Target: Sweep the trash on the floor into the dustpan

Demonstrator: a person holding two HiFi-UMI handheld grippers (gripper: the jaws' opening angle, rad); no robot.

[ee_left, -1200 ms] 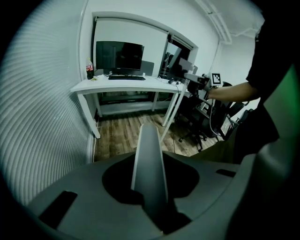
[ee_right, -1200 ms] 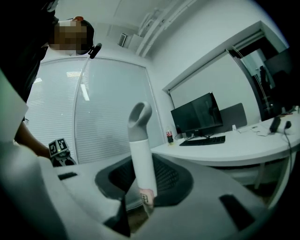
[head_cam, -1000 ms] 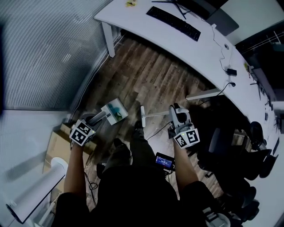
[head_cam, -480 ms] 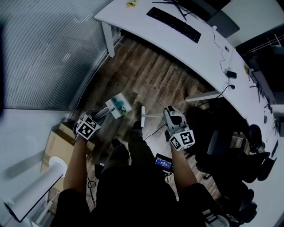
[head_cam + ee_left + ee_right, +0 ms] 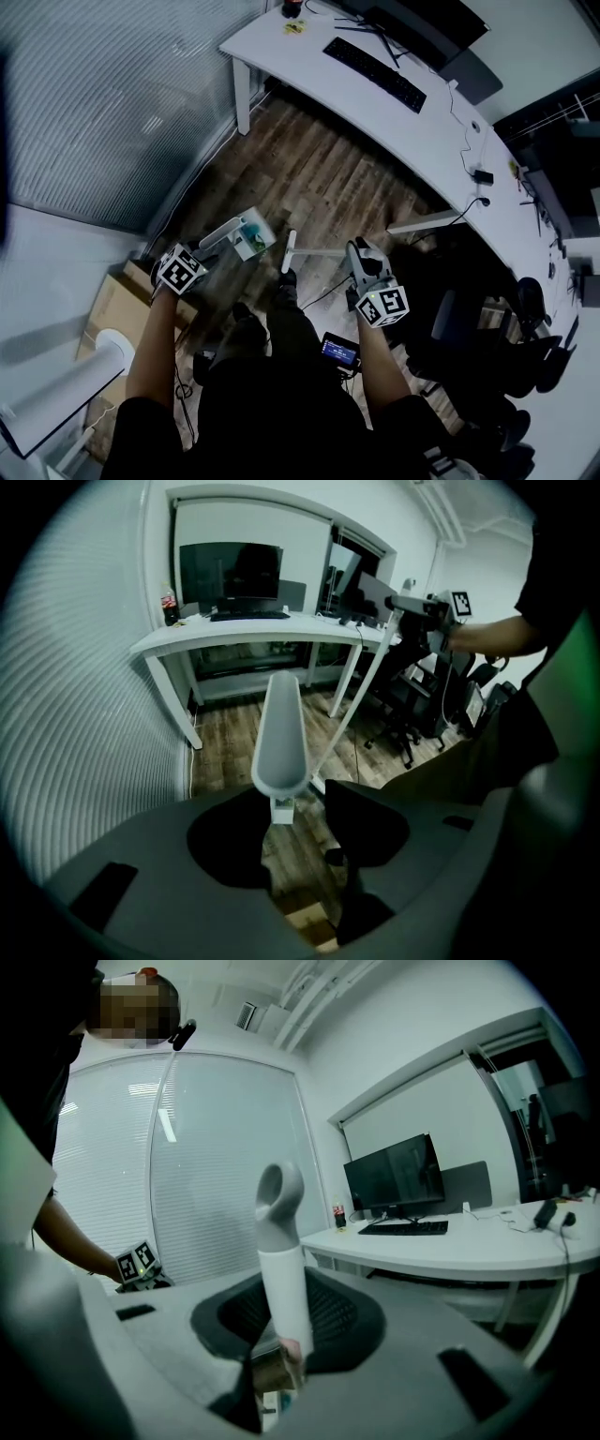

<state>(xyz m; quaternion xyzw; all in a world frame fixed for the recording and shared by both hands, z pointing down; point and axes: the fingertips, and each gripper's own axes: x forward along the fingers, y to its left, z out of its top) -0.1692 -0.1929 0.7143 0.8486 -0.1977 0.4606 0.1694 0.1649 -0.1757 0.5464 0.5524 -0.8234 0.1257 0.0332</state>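
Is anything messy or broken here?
Nothing looks broken or spilled. The only litter I can make out is a greenish scrap already inside the white dustpan; I see none loose on the wooden floor.

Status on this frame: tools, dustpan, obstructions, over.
Left tool opening, dustpan handle between jaws, unpressed. Right tool shut on broom handle. Dustpan beside broom head. No obstruction seen.

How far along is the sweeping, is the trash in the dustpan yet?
Looks done: teal scraps lie in the dustpan; I spot no litter on the floor. In hand: right gripper grips the broom handle; the left gripper is opening its jaws, dustpan handle between them. Left: setting the tools down, probably.
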